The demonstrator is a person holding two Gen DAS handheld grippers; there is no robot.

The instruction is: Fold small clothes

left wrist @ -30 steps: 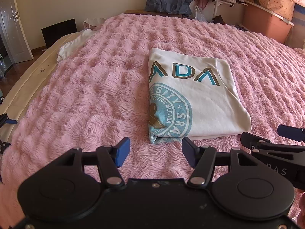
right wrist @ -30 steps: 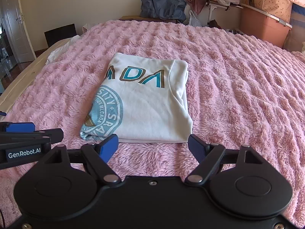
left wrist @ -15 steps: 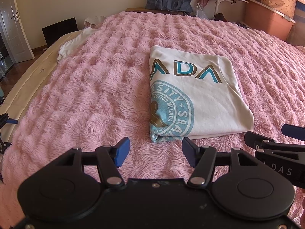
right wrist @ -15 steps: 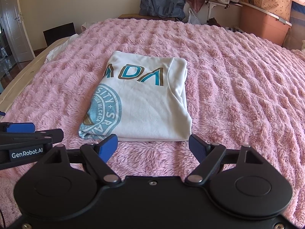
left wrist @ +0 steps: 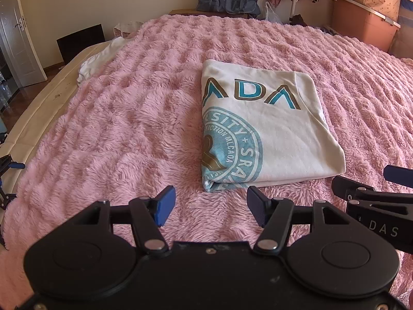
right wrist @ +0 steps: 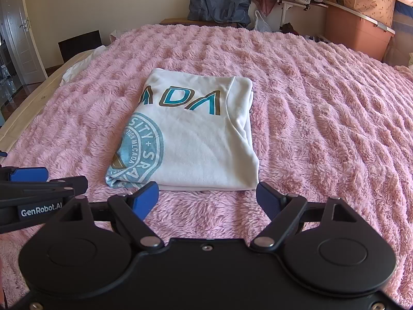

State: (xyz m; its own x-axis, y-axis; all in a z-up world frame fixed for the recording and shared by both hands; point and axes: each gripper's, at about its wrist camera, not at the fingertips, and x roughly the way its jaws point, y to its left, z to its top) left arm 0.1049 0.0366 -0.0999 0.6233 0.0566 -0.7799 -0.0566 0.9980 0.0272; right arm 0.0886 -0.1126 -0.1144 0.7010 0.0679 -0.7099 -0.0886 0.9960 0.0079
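A white T-shirt (left wrist: 268,129) (right wrist: 196,139) with teal lettering and a round teal print lies folded into a rectangle on the pink fluffy blanket (left wrist: 124,118) (right wrist: 322,129). My left gripper (left wrist: 210,206) hovers just in front of the shirt's near left corner, blue pads apart, nothing between them. My right gripper (right wrist: 207,200) sits before the shirt's near edge, open wide and empty. Each gripper shows at the side of the other's view, the right gripper (left wrist: 397,178) and the left gripper (right wrist: 29,178).
A second white garment (left wrist: 100,56) lies at the blanket's far left edge on the bare mattress (left wrist: 31,118). Beyond the bed stand a dark blue bag (right wrist: 219,4), a pink storage box (right wrist: 356,33) and a door (left wrist: 18,44).
Both grippers stay nearly in place; the shirt sits slightly lower in the left wrist view and the right jaws look marginally wider.
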